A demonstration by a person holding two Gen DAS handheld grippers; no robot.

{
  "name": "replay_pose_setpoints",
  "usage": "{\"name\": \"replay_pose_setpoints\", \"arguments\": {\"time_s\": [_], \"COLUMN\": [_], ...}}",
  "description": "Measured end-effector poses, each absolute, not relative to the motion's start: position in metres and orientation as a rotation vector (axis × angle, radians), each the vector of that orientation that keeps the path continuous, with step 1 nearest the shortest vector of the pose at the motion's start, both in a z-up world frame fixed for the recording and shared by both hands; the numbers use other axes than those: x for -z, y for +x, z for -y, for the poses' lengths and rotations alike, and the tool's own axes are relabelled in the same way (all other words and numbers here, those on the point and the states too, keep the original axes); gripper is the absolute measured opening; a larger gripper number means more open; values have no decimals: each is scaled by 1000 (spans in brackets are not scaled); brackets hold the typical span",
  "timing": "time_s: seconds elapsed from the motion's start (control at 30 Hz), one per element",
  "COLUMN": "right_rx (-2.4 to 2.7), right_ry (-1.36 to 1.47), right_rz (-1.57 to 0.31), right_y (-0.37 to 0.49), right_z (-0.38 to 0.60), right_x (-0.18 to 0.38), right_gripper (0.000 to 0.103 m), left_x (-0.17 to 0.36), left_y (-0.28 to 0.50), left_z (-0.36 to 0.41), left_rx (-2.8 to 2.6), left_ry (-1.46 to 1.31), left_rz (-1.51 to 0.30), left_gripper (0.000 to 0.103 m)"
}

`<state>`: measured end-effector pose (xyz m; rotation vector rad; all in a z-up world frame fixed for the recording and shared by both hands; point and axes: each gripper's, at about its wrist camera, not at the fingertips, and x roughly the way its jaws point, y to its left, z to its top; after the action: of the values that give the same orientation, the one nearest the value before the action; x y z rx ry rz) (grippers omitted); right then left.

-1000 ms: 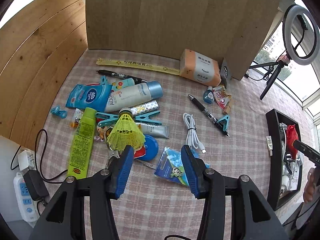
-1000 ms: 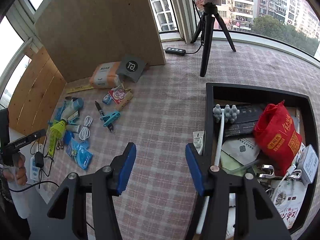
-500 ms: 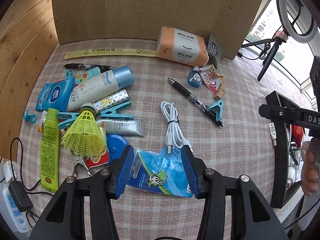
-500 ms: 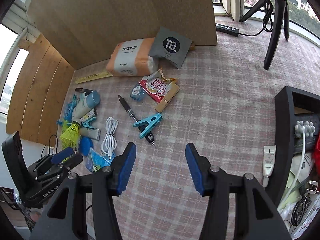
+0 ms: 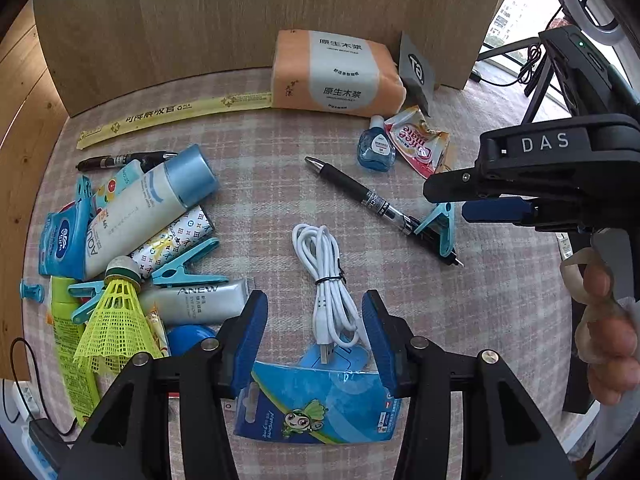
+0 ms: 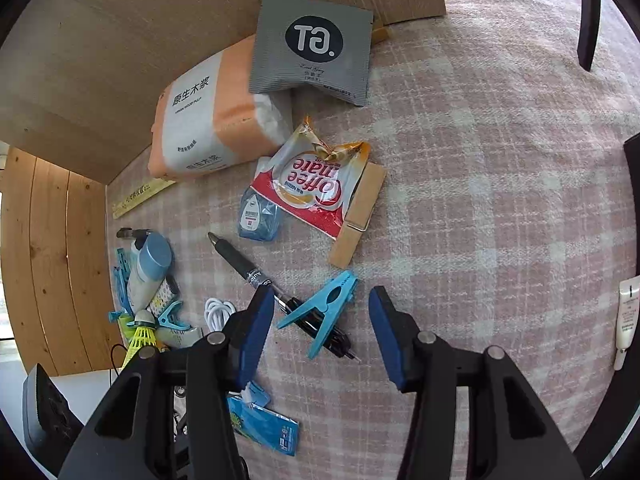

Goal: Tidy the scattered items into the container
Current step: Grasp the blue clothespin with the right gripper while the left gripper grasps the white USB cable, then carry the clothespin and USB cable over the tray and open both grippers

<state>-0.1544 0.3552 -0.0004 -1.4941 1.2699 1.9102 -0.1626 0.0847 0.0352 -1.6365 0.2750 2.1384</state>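
Note:
My left gripper (image 5: 314, 336) is open and points down. The plug end of a coiled white cable (image 5: 324, 272) and the top of a blue cartoon packet (image 5: 320, 404) lie between its fingers, untouched. My right gripper (image 6: 322, 332) hovers over a blue clothespin (image 6: 324, 312) lying across a black pen (image 6: 248, 268). Its jaws are closing, with both items between them and the pads clear of them. The left wrist view shows this gripper's blue pad (image 5: 496, 209) beside the same clothespin (image 5: 440, 228). A sliver of the black container (image 6: 633, 152) shows at the right edge.
Scattered on the pink checked cloth are an orange tissue pack (image 5: 336, 76), a grey sachet (image 6: 312, 48), a Coffee mate packet (image 6: 312, 188), a wooden clothespin (image 6: 358, 220) and a small blue bottle (image 6: 258, 216). At the left are a shuttlecock (image 5: 114, 320), a blue-capped bottle (image 5: 152, 204) and tubes. Wooden boards stand behind.
Both grippers came down closer to the cloth. The left went from the shuttlecock to the white cable. The right swung from the container to the pen and clothespin, its jaws slightly narrower.

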Motion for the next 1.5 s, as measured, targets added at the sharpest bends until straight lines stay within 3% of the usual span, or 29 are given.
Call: {"name": "replay_pose_setpoints", "arguments": {"time_s": [0.07,0.3,0.33,0.4,0.53,0.6,0.7,1.1,1.5], "right_rx": [-1909,-1978,-1977,-1960,-1981,-2006,-2037,-2083,-2013], "right_ry": [-1520,-1603,-1595,-1581,-1576,-1593,-1616,-1451,-1223], "right_rz": [-1240,-1072,-1071,-1059,-1089,-1044,-962,-1044,-1144], "right_y": [-163,-183,-182,-180,-177,-179,-178,-118,24], "right_z": [-351,-330,-330,-332,-339,-335,-328,-348,-402], "right_x": [3,6,5,6,7,5,2,-26,-62], "right_gripper": [41,40,37,18,18,18,18,18,18], "left_x": [-31,-22,-21,-18,-14,-10,-9,-41,-96], "left_y": [-166,-174,-175,-176,-175,-175,-175,-167,-108], "left_z": [-86,-91,-93,-96,-102,-103,-103,-80,-162], "left_rx": [-2128,-2098,-2092,-2085,-2071,-2066,-2081,-2113,-1955], "left_ry": [-1642,-1650,-1650,-1655,-1653,-1663,-1651,-1621,-1461], "left_rz": [-269,-243,-243,-253,-275,-290,-288,-145,-138], "left_gripper": [46,46,46,46,45,31,20,19,19]}}
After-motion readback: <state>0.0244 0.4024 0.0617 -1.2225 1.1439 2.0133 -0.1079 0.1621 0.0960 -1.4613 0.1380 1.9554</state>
